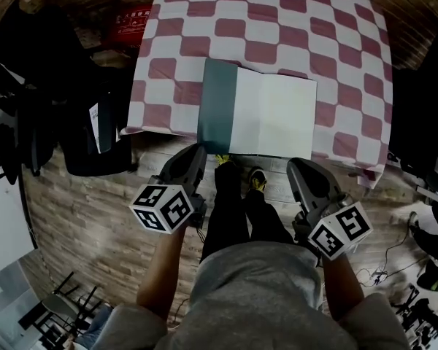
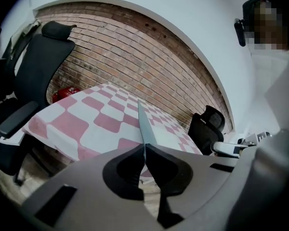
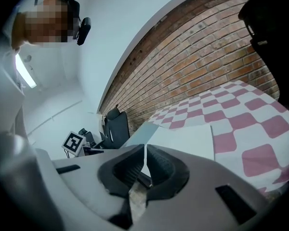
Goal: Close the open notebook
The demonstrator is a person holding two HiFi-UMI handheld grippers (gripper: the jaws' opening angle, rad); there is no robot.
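The open notebook (image 1: 274, 115) lies at the near edge of the table with the red-and-white checked cloth (image 1: 277, 20). Its white pages face up. Its dark teal left cover (image 1: 217, 104) stands tilted up off the table. My left gripper (image 1: 198, 150) is at the cover's near corner. In the left gripper view this gripper (image 2: 144, 150) is shut on the teal cover (image 2: 142, 124), seen edge-on between the jaws. My right gripper (image 1: 298, 165) hangs just off the notebook's near right corner. There its jaws (image 3: 145, 153) are shut, the white page (image 3: 192, 138) lying beyond them.
A black office chair (image 1: 80, 122) stands left of the table and dark chairs and gear (image 1: 423, 122) right of it. The person's legs and shoes (image 1: 237, 188) are on the wooden floor under the near edge. A red object (image 1: 131, 20) sits at the back left.
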